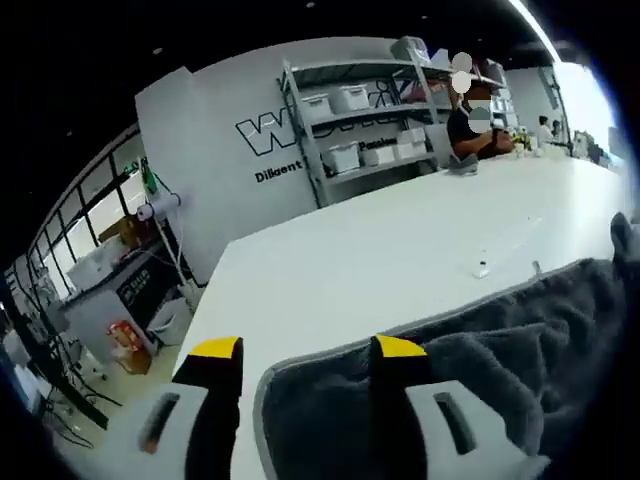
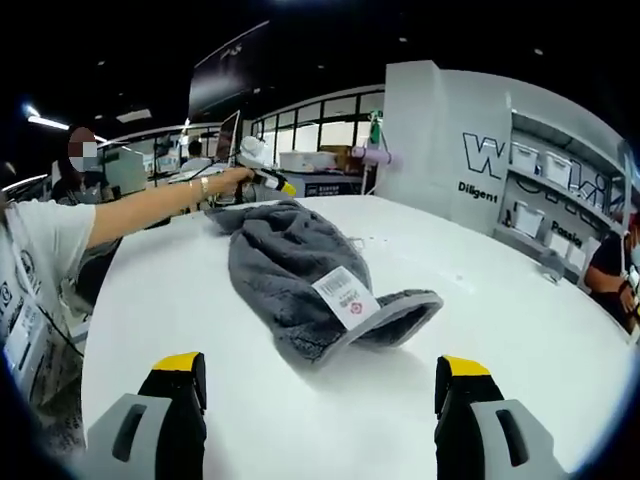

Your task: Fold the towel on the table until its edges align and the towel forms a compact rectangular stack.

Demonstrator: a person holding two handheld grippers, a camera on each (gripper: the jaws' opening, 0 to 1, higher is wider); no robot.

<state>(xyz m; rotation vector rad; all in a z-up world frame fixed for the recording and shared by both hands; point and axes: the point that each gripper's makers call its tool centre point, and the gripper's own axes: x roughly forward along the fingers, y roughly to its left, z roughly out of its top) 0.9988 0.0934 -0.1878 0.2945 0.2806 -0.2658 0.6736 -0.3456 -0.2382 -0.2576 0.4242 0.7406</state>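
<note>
Left gripper view: the left gripper [image 1: 305, 365], yellow-tipped, rises from the bottom edge with jaws apart. A rounded corner of the dark grey fluffy towel [image 1: 480, 390] sits between and beyond them at lower centre, and the inner jaw overlaps the light hem. Whether anything is pinched I cannot tell. The towel runs off to the right of the frame over the white table [image 1: 380, 250]. Grey shelving with white bins [image 1: 350, 120] stands at upper centre.

Right gripper view: the right gripper [image 2: 320, 385] at the bottom is released, jaws wide, grasping nothing. The towel [image 2: 285, 265] lies ahead at frame centre, long axis running from its near end with the white label [image 2: 345, 295] up to the far end at upper left, where the other gripper [image 2: 262, 178], on a person's outstretched arm, meets it. The near end is just beyond the right jaws, so the right is likely nearer for that end.
</note>
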